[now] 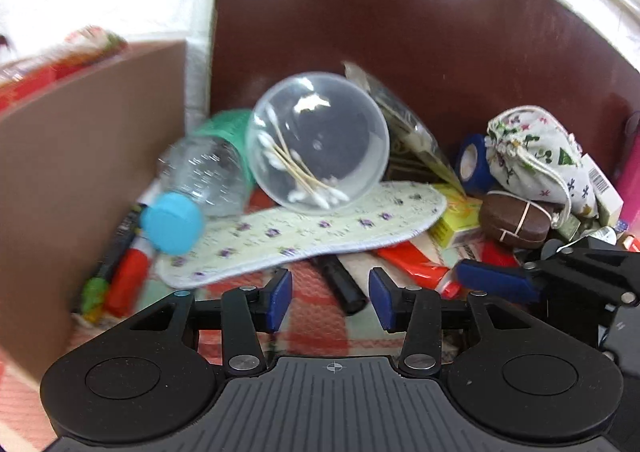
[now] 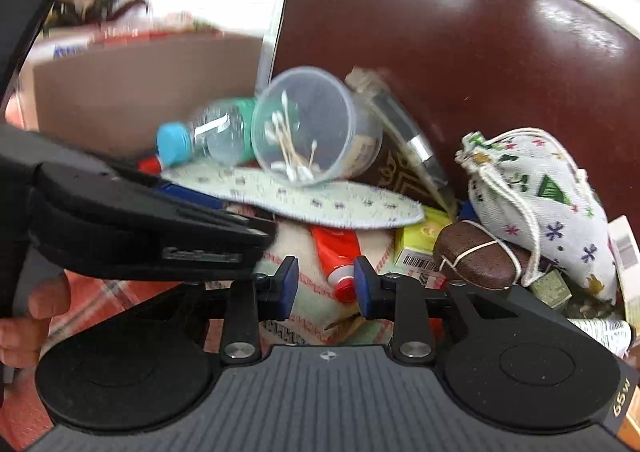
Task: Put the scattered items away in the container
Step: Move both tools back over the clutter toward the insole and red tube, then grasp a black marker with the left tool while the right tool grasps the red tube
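**Between cardboard wall and brown chair back: a loose pile, both grippers empty**

Against the brown chair back [image 1: 440, 32] you have a heap of small items, with a cardboard wall [image 1: 80, 156] standing on the left. Whether that cardboard is the container, you cannot tell; its inside is hidden. So the pile fits either items waiting to go in or items already dumped together.

Left gripper [image 1: 330, 292]: blue pads apart, nothing between them, hovering over the checked cloth [image 1: 320, 332]. Right gripper [image 2: 326, 282]: pads apart too, empty, with the cap end of an orange tube [image 2: 336, 252] just ahead of the gap.

Handling notes, judged from looks:
- Clear plastic cup [image 1: 318, 142], on its side atop the insole, cotton swabs [image 1: 304, 180] loose inside. Thin, light, slippery; pinch the rim wall gently or swabs spill.
- Plastic bottle [image 1: 200, 176], blue cap, green label, looks empty. Crushable and round; take it at the neck.
- Floral insole [image 1: 304, 232]: flat, floppy foam with stitched edge. Grab an edge and expect droop.
- Drawstring cloth pouch [image 2: 536, 204]: soft, printed fabric. Pinch the gathered neck.
- Brown oval case [image 2: 476, 260] bound with a rubber band: rigid, smooth. Grip across the narrow sides.
- Blue tape roll [image 1: 472, 160]: firm, easy.
- Yellow carton [image 2: 420, 244]: stiff, flat faces.
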A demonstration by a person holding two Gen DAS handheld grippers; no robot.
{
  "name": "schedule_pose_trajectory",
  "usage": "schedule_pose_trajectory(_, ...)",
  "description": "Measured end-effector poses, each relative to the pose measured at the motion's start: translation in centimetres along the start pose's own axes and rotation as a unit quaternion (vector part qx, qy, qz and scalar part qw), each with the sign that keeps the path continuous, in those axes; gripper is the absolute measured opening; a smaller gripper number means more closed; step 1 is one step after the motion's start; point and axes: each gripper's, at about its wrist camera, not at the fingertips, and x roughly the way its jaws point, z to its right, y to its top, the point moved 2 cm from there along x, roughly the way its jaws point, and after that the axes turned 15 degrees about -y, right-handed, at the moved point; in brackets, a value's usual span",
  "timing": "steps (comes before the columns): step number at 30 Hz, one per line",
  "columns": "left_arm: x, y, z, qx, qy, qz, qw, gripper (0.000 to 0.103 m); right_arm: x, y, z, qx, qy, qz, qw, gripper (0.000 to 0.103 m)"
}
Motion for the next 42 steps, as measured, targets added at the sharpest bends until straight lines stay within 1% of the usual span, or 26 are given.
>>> schedule_pose_trajectory(1,0.4,0.1,0.0,-0.001,-0.001,-0.004,1.0000,0.057,0.3,0.1,-0.2,-0.011,-0.006,-0.003,1.000,0.034)
schedule_pose_trajectory(4,1.6,0.4,0.2,0.006,0.005,-0.011,0.9999,0.057,1.3,0.3,-0.8,-0.032,-0.027,-0.006,0.999,0.039)
schedule_pose_trajectory(5,2.0,0.6,0.3,0.010,0.008,-0.015,0.9998,0.056,1.4,0.3,-0.7,-0.030,-0.024,-0.010,0.999,0.039)
schedule_pose_trajectory(6,2.3,0.6,0.3,0.015,0.012,-0.018,0.9996,0.045,1.5,0.3,-0.7,-0.026,-0.020,-0.014,0.999,0.036)
schedule_pose_trajectory(8,2.6,0.7,0.3,0.025,0.024,-0.023,0.9991,0.026,1.8,0.3,-0.6,-0.020,-0.012,-0.022,0.999,0.036)
schedule_pose_trajectory(10,2.4,0.7,0.1,0.019,0.023,-0.024,0.9993,0.023,2.0,0.3,-0.5,-0.013,-0.004,-0.030,0.999,0.030)
schedule_pose_trajectory(12,1.9,0.6,-0.2,0.013,0.021,-0.024,0.9994,0.018,2.2,0.2,-0.5,-0.007,0.004,-0.038,0.999,0.030)
schedule_pose_trajectory(13,1.5,0.4,-0.3,0.009,0.018,-0.024,0.9995,0.018,2.3,0.2,-0.4,-0.003,0.008,-0.042,0.999,0.030)
schedule_pose_trajectory(18,-1.4,-1.3,-0.4,0.009,0.009,-0.027,0.9995,0.014,-0.2,-1.0,0.1,0.043,0.072,-0.067,0.994,0.028)
schedule_pose_trajectory(23,-5.1,-3.4,0.1,0.020,-0.001,-0.052,0.9985,0.012,-3.6,-2.8,0.4,0.093,0.143,-0.093,0.981,0.028)
schedule_pose_trajectory(26,-7.4,-4.6,0.6,0.032,-0.005,-0.075,0.9966,0.012,-6.1,-3.9,0.4,0.108,0.171,-0.107,0.973,0.028)
schedule_pose_trajectory(29,-9.3,-5.9,1.2,0.044,-0.010,-0.091,0.9948,0.014,-7.7,-4.7,0.5,0.111,0.172,-0.108,0.973,0.029)
schedule_pose_trajectory(30,-9.6,-6.2,1.3,0.049,-0.010,-0.093,0.9944,0.021,-8.2,-4.9,0.5,0.111,0.172,-0.109,0.973,0.030)
schedule_pose_trajectory(31,-9.5,-6.3,1.6,0.056,-0.008,-0.095,0.9939,0.025,-8.7,-5.2,0.5,0.112,0.173,-0.109,0.973,0.030)
schedule_pose_trajectory(32,-9.3,-6.3,1.8,0.063,-0.005,-0.096,0.9934,0.037,-9.2,-5.4,0.5,0.113,0.173,-0.109,0.972,0.031)
schedule_pose_trajectory(33,-9.1,-6.3,2.1,0.070,-0.002,-0.097,0.9928,0.044,-9.2,-5.3,0.5,0.112,0.171,-0.109,0.973,0.033)
schedule_pose_trajectory(35,-8.8,-6.3,2.5,0.083,0.004,-0.099,0.9916,0.055,-8.8,-4.9,0.2,0.105,0.162,-0.106,0.975,0.035)
schedule_pose_trajectory(36,-8.5,-6.2,2.4,0.084,0.011,-0.098,0.9916,0.053,-8.5,-4.7,-0.1,0.097,0.154,-0.102,0.978,0.035)
schedule_pose_trajectory(38,-7.9,-5.8,2.1,0.076,0.016,-0.093,0.9926,0.055,-8.1,-4.3,-0.5,0.085,0.140,-0.094,0.982,0.035)
schedule_pose_trajectory(40,-7.6,-5.5,1.7,0.068,0.015,-0.090,0.9935,0.056,-7.5,-4.3,-0.3,0.091,0.138,-0.095,0.982,0.036)
schedule_pose_trajectory(42,-7.4,-5.4,1.5,0.069,0.015,-0.089,0.9935,0.053,-7.0,-4.3,-0.3,0.091,0.139,-0.094,0.982,0.036)
